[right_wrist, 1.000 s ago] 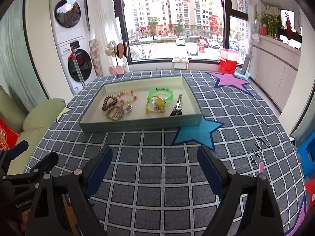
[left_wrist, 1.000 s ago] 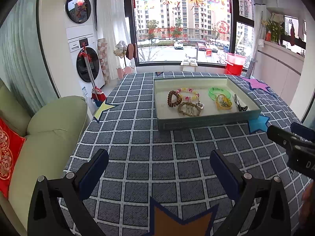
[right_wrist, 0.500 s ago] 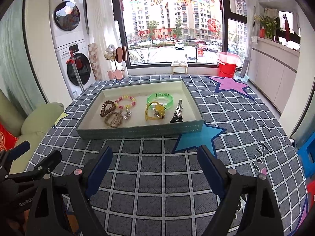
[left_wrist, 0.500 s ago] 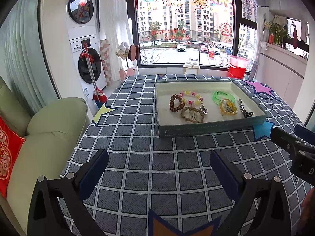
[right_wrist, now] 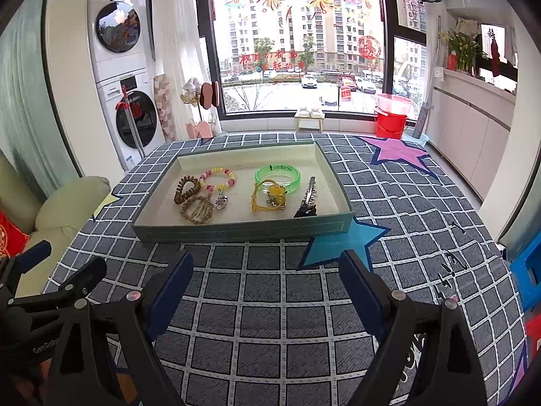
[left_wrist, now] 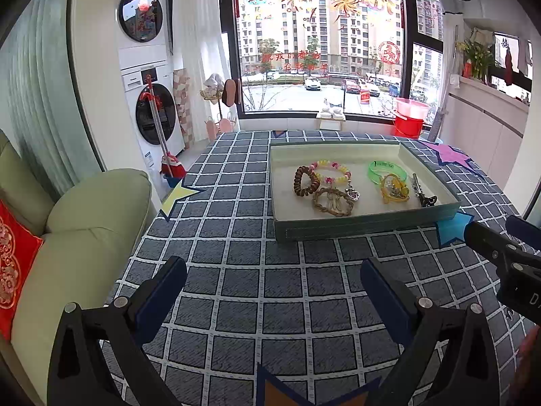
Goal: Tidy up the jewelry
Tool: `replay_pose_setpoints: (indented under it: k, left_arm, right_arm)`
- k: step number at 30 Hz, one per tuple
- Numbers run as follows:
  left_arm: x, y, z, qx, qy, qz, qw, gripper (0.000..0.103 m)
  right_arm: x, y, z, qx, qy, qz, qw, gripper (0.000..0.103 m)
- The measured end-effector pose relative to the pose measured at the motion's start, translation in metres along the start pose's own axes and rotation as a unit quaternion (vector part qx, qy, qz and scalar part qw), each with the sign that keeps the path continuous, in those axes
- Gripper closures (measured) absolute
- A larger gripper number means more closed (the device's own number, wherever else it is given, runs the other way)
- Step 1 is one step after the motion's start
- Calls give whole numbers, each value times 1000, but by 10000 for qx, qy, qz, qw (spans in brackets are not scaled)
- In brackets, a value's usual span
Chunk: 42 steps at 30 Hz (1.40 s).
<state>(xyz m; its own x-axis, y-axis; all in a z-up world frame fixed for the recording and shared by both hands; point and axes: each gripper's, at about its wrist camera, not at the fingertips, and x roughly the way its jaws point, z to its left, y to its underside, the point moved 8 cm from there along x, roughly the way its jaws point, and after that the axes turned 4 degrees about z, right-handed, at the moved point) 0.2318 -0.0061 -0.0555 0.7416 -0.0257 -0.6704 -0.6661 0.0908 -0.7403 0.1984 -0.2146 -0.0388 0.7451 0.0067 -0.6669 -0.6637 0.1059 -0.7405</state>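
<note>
A grey-green tray (left_wrist: 365, 228) (right_wrist: 236, 229) sits on the checked tablecloth. It holds a brown bead bracelet (left_wrist: 306, 181) (right_wrist: 186, 190), a pink and yellow bead bracelet (left_wrist: 329, 171) (right_wrist: 218, 177), a woven rope bracelet (left_wrist: 333, 202) (right_wrist: 197, 209), a green bangle (left_wrist: 387, 171) (right_wrist: 278, 177), a yellow cord bracelet (left_wrist: 394, 188) (right_wrist: 268, 196) and a dark hair clip (left_wrist: 422, 193) (right_wrist: 307, 199). My left gripper (left_wrist: 272, 284) is open and empty, well short of the tray. My right gripper (right_wrist: 265, 277) is open and empty, just before the tray's front wall.
The table (right_wrist: 270, 304) carries a blue star (right_wrist: 341, 242), a purple star (right_wrist: 397, 150) and a yellow star (left_wrist: 179, 196). A green sofa (left_wrist: 77, 237) with a red cushion stands at the left. A washer stack (left_wrist: 148, 84) and a red bucket (right_wrist: 392, 115) stand beyond.
Both grippers have risen and drawn back slightly, so the tray sits lower and farther in view. Both stay open and empty.
</note>
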Motion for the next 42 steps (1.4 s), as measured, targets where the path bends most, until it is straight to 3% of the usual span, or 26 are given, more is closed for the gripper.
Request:
replay_pose_setpoints:
  k: [42]
  left_arm:
    - [0,3,-3,50,-4,4,10000,0]
  right_arm:
    - [-1,2,-2,48,-30,18,10000,13]
